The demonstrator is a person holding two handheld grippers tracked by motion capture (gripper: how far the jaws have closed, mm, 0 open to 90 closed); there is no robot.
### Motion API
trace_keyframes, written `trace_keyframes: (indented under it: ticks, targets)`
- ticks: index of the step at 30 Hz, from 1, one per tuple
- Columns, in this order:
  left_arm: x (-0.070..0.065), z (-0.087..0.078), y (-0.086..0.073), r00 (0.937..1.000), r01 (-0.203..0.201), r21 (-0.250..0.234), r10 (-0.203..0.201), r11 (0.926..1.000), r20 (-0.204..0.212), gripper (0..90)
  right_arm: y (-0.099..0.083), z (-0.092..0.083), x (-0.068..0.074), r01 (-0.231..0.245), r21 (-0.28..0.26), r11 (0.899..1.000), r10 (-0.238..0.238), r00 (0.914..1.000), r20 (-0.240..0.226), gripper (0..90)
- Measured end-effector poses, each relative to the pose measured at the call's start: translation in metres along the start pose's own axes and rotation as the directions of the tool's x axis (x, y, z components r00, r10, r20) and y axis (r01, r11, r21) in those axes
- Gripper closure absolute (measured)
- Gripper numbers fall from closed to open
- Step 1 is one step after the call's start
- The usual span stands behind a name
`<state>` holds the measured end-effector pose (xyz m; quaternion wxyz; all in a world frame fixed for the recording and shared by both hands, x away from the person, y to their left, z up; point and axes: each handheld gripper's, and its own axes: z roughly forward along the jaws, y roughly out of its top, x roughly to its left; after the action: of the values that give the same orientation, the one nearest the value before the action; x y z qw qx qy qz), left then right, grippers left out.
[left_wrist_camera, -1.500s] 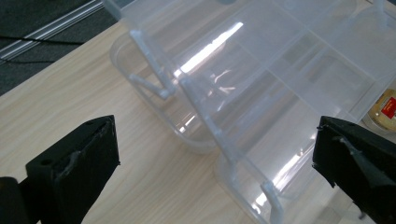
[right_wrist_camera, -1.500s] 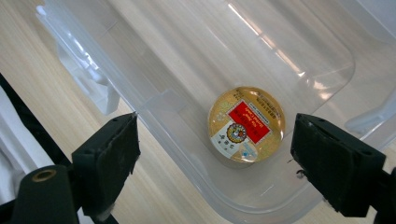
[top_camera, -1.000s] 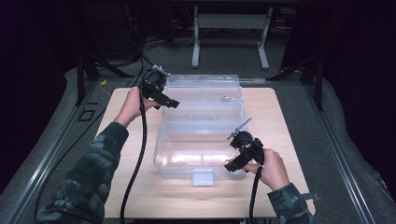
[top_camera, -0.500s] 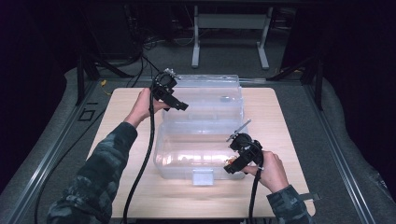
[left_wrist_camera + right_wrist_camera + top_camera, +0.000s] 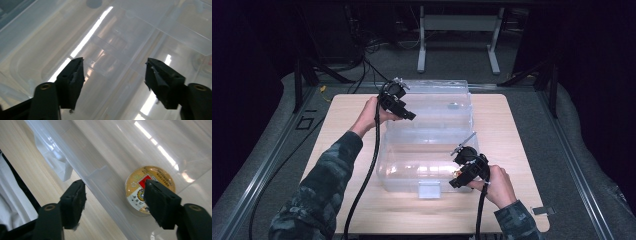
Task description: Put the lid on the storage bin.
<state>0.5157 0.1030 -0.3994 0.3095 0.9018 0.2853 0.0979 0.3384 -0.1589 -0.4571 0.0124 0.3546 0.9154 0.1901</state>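
We see a light wooden table (image 5: 352, 125) on a grey floor, and most of its middle is taken by a large clear plastic storage box (image 5: 427, 160). Behind the box, its clear lid (image 5: 437, 102) stands open toward the far edge of the table. Because both parts are transparent, we find their edges hard to follow, and the reflections of the lamps hide some of the inside.

In the high view, the left gripper (image 5: 404, 112) is held at the left end of the lid, just where lid and box meet. In the left gripper view its 2 jaws are spread wide with nothing between them, and behind them there is only blurred clear plastic (image 5: 112, 50); we cannot tell if they touch it.

The right gripper (image 5: 462, 175) is at the near right corner of the box. Its 2 jaws are also released and wide apart, 1 on each side of the box rim (image 5: 100, 182), without pressing it.

Inside the box, near that corner, lies a small round gold tin (image 5: 150, 186) with a red and white label; the right jaw covers part of it, and the text is too small to read. A white latch (image 5: 429, 189) sits on the near wall of the box.
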Motion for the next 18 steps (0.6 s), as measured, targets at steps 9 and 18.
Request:
trace_keyframes:
  ticks: [9, 18]
  targets:
    - [-0.005, -0.002, -0.004, 0.9999, 0.012, -0.017, -0.012, 0.9998, -0.007, 64.0, -0.003, -0.002, 0.011, -0.022, -0.022, 1.000, 0.021, 0.9998, -0.006, 61.7]
    - [-0.009, -0.003, -0.002, 1.0000, 0.003, 0.010, -0.003, 0.9999, -0.008, 72.9, -0.006, -0.003, 0.017, -0.041, -0.053, 0.998, 0.043, 0.9982, 0.041, 61.3]
